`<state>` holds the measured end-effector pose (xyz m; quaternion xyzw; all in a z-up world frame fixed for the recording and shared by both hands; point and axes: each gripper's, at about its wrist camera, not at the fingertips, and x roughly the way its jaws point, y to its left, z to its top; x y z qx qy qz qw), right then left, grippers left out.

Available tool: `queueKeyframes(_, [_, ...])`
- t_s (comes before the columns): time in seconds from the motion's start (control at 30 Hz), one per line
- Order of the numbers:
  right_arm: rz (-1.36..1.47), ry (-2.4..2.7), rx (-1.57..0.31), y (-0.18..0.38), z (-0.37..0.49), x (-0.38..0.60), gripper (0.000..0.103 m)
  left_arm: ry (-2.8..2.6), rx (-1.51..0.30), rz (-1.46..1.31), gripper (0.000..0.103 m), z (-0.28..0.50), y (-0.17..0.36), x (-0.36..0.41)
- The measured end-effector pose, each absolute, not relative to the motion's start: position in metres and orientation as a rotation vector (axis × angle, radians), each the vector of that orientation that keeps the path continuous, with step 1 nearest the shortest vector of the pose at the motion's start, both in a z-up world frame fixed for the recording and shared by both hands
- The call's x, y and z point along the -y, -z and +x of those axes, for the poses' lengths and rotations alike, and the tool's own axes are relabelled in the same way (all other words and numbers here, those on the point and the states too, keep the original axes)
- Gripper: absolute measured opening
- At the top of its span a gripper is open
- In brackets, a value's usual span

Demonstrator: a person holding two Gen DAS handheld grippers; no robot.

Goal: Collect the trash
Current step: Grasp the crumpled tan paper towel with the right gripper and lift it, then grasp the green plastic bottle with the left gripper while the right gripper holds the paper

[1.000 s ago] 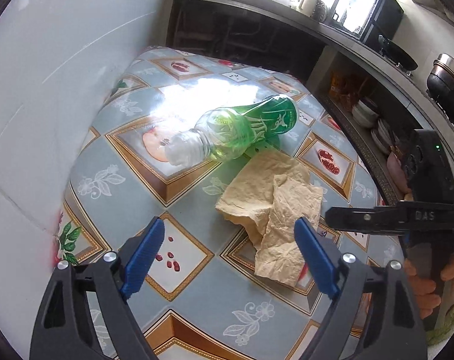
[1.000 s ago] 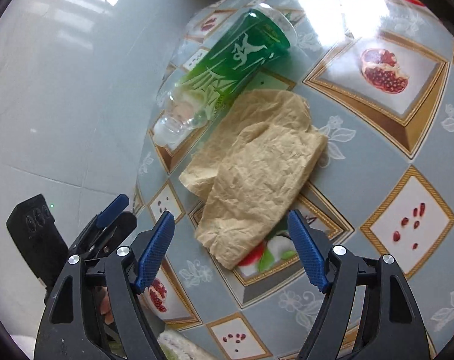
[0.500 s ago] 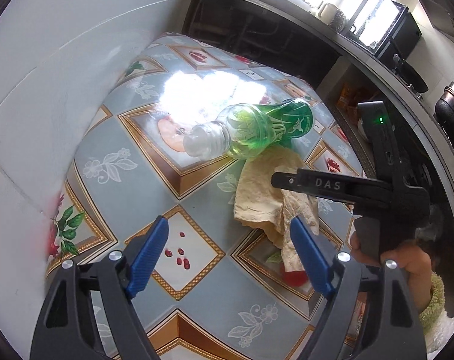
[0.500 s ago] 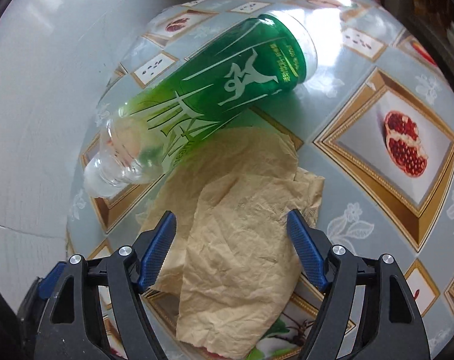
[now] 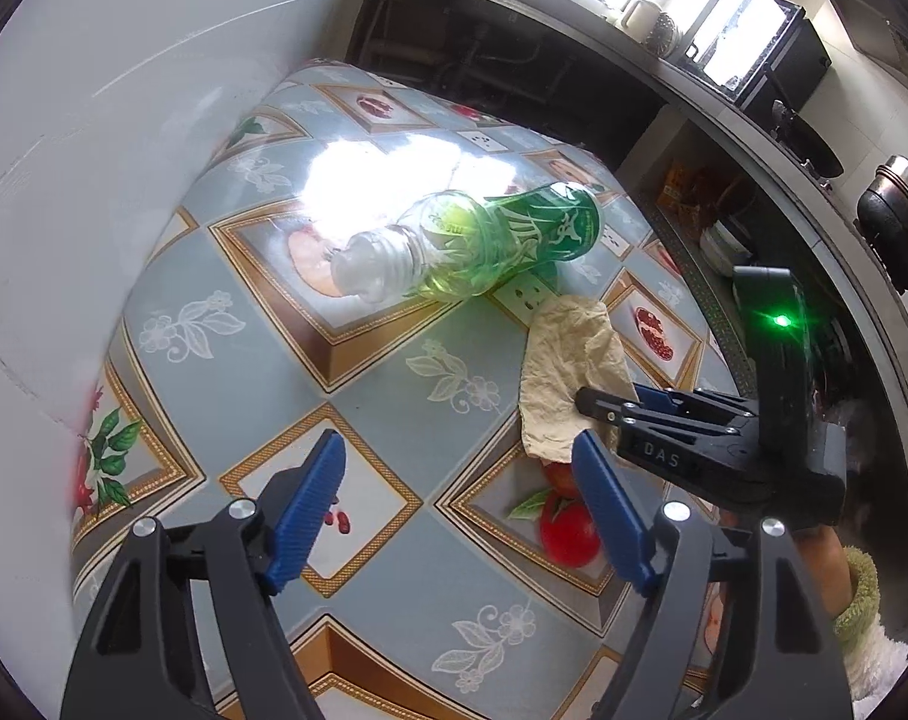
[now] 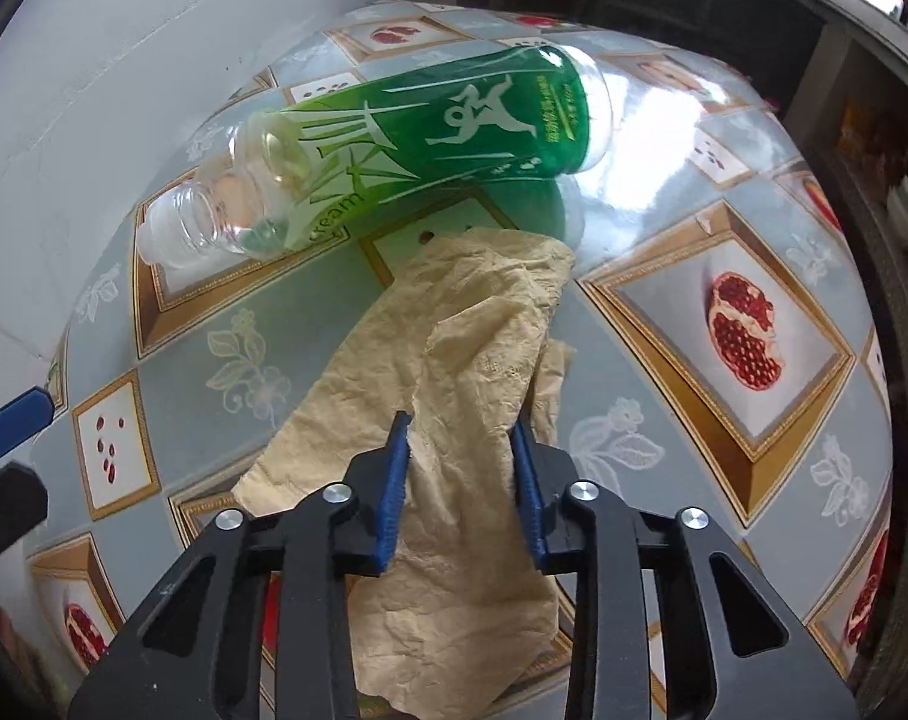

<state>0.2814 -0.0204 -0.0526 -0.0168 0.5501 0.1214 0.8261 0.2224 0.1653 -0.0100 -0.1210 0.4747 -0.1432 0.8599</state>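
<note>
An empty green plastic bottle [image 5: 496, 240] [image 6: 430, 138] lies on its side on the fruit-patterned tablecloth [image 5: 244, 360], neck towards the white wall. Just in front of it lies a crumpled tan paper napkin [image 5: 568, 360] [image 6: 466, 330]. My right gripper [image 6: 460, 426] points down onto the napkin; its jaws are closing and the blue pads pinch a raised fold of the paper. In the left wrist view the right gripper [image 5: 598, 408] sits on the napkin's near end. My left gripper [image 5: 457, 450] hovers over bare cloth left of the napkin, its jaws closing slightly with nothing between them.
A white tiled wall [image 5: 94, 150] borders the table on the left. Beyond the table's right edge run dark shelves [image 5: 724, 228] with bowls, pots and a box. A person's hand with a pale green cuff [image 5: 856, 588] holds the right gripper.
The right gripper moved in over the napkin, rolled, and its jaws closed from wide apart onto a fold of the paper, bunching it. The left gripper stayed put, jaws narrowing a little.
</note>
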Motion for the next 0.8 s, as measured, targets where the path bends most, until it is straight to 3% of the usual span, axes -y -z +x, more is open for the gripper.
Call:
queueKeyframes(0.17, [0.095,-0.307,-1.214,0.053,0.258,0.068,0.009,0.371,-1.009,-0.239,0.066,0.224,0.013,-0.143])
queueKeyframes(0.27, [0.214,-0.324,-1.237,0.056,0.245,0.099,0.006,0.428,-1.025,-0.221,0.060,0.226,0.018,-0.126])
queueKeyframes(0.5, [0.356,-0.307,-1.240,0.061,0.223,0.130,0.004,0.523,-1.044,-0.174,0.054,0.227,0.022,-0.092])
queueKeyframes(0.8, [0.327,-0.229,-1.231,0.059,0.200,0.142,0.003,0.518,-0.932,-0.087,0.055,0.255,-0.009,-0.082])
